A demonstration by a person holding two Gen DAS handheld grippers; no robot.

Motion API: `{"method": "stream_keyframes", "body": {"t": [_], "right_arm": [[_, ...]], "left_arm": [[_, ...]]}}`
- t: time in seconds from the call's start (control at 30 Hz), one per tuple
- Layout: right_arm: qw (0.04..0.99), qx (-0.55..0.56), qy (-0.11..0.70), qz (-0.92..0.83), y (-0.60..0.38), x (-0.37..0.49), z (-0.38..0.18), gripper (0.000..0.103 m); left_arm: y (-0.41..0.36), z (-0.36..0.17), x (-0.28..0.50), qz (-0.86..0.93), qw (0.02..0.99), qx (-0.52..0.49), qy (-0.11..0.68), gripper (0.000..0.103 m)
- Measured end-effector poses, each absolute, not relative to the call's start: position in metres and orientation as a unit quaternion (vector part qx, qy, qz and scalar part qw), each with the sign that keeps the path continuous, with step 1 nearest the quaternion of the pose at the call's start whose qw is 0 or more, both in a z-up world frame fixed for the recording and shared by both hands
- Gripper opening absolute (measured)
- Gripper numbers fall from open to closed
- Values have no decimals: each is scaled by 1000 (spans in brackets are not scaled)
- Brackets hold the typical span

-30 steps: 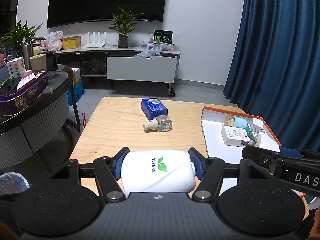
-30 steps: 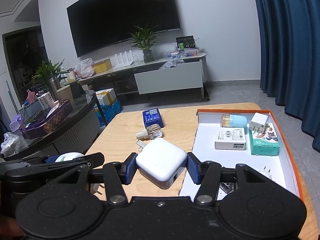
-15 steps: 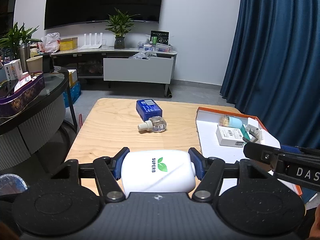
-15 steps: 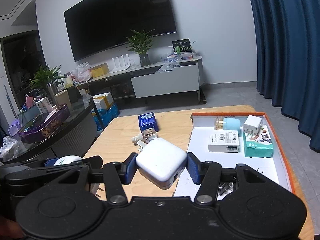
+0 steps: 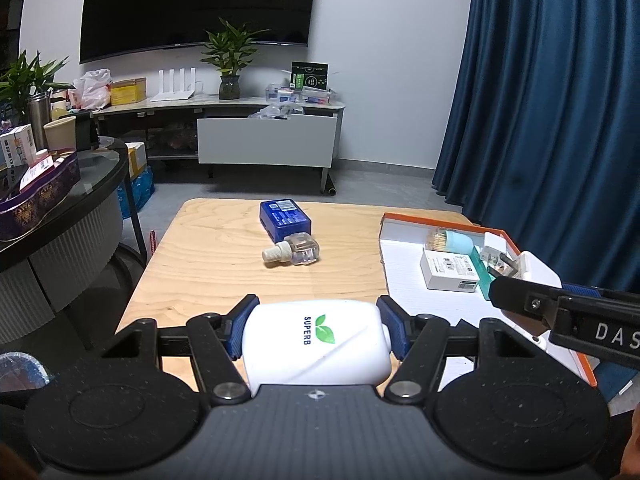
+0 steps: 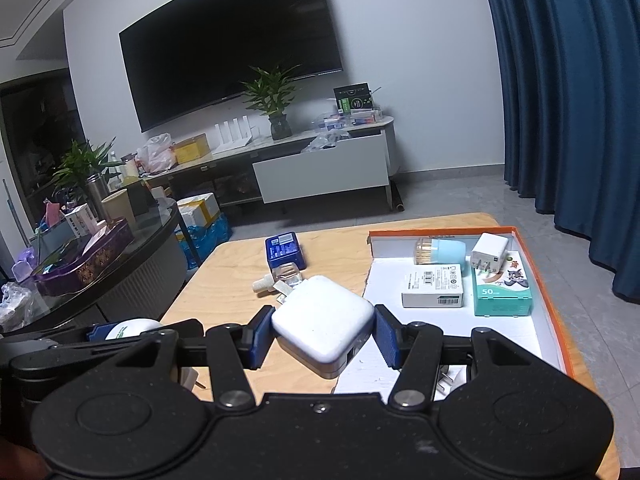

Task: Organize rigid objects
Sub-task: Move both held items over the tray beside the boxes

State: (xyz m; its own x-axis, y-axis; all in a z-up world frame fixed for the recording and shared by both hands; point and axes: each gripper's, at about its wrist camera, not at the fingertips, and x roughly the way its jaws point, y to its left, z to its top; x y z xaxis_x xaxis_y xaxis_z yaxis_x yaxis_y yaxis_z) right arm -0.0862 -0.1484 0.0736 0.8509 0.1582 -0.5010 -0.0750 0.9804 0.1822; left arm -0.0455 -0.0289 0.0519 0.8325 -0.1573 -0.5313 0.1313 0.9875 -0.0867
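My left gripper is shut on a white bottle marked SUPERB, held above the near edge of the wooden table. My right gripper is shut on a white square charger, held over the table beside the orange-rimmed tray. The tray holds a white box, a teal box, a toothpick holder and a white plug. A blue box and a small clear bottle lie mid-table.
A dark round glass table with a purple basket stands at the left. A TV stand and a plant are at the far wall. Blue curtains hang on the right.
Both grippers have risen and drawn back a little with their objects still held; the table and tray look lower and farther. The right gripper shifted slightly right over the tray's edge.
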Motion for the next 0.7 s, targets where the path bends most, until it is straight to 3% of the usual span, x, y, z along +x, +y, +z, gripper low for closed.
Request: {"method": "stream_keyframes", "body": {"t": [0.7], "right_arm": [[961, 89, 259, 42, -166, -91, 76, 64]], "left_arm": [[-44, 53, -44, -94, 956, -15, 277, 65]]}}
